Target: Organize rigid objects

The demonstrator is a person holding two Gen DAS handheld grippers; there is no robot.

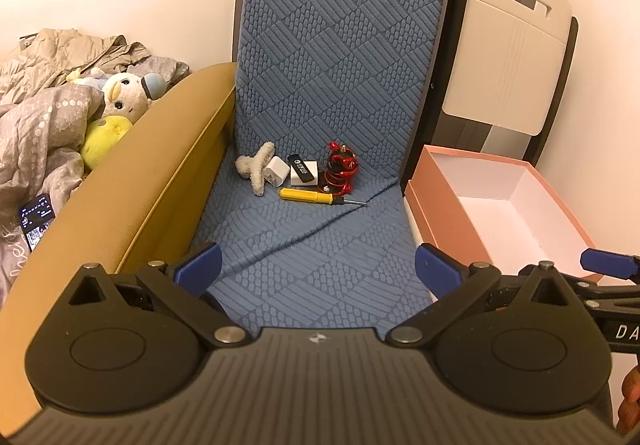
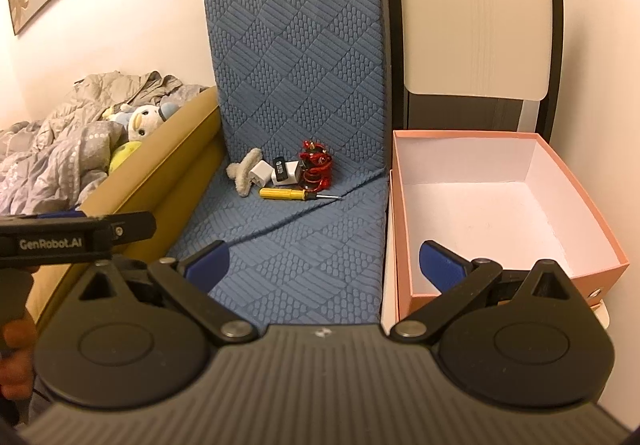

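Small objects lie grouped at the back of a blue quilted seat cushion (image 1: 304, 245): a fuzzy beige hair claw (image 1: 256, 167), a white charger cube (image 1: 275, 172), a black-and-white box (image 1: 304, 172), a red figurine (image 1: 340, 165) and a yellow screwdriver (image 1: 316, 197). The same group shows in the right wrist view, with the screwdriver (image 2: 292, 193) in front. An open pink box (image 2: 500, 213) with a white inside stands to the right of the cushion. My left gripper (image 1: 318, 269) is open and empty above the cushion's front. My right gripper (image 2: 324, 263) is open and empty, straddling the box's left wall.
A tan padded bed rail (image 1: 132, 197) borders the cushion on the left. Beyond it lie bedding, plush toys (image 1: 120, 105) and a phone (image 1: 36, 221). A white folded chair (image 2: 476, 17) leans on the wall behind the box.
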